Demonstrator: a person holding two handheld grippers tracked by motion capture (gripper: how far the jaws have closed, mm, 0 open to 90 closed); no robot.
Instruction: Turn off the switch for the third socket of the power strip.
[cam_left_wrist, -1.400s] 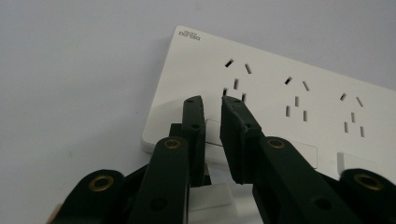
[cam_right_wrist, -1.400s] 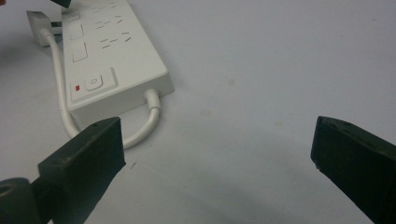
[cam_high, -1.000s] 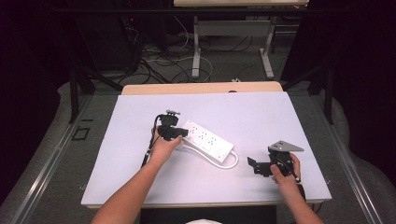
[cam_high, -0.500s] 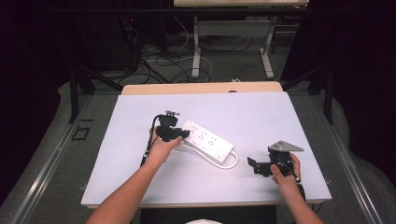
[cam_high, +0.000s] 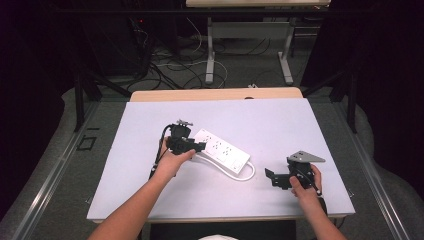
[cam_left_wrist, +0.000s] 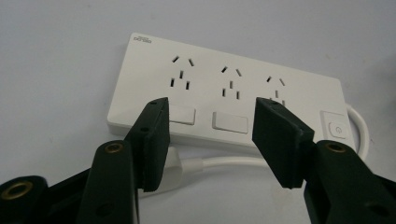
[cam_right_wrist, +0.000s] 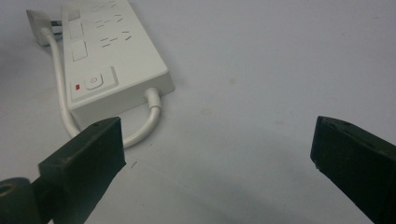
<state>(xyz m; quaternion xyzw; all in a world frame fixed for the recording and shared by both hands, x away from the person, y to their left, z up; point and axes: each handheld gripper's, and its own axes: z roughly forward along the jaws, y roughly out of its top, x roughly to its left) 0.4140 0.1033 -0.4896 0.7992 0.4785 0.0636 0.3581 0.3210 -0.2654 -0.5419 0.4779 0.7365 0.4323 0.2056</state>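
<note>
A white power strip (cam_high: 222, 150) lies slantwise at the middle of the table (cam_high: 280, 115). Its sockets and rocker switches face up (cam_left_wrist: 224, 93). My left gripper (cam_high: 200, 146) hovers at the strip's left end. Its jaws have just been opening and stand apart (cam_left_wrist: 210, 135). Nothing is pressed between the pads; the white plug (cam_left_wrist: 175, 163) and its cable (cam_left_wrist: 224, 162) lie on the table below them. My right gripper (cam_high: 270, 177) rests near the front right, wide open (cam_right_wrist: 217, 149) and empty. It faces the strip's switch end (cam_right_wrist: 102, 51) and the looped cable (cam_right_wrist: 140, 130).
The table's wooden far edge (cam_high: 215, 94) borders a floor with cables and table legs (cam_high: 210, 50). A person's forearms come in from the bottom edge (cam_high: 145, 200).
The left gripper has lifted slightly at the strip's left end, and its jaws stand a little wider. The right hand and the power strip have stayed put.
</note>
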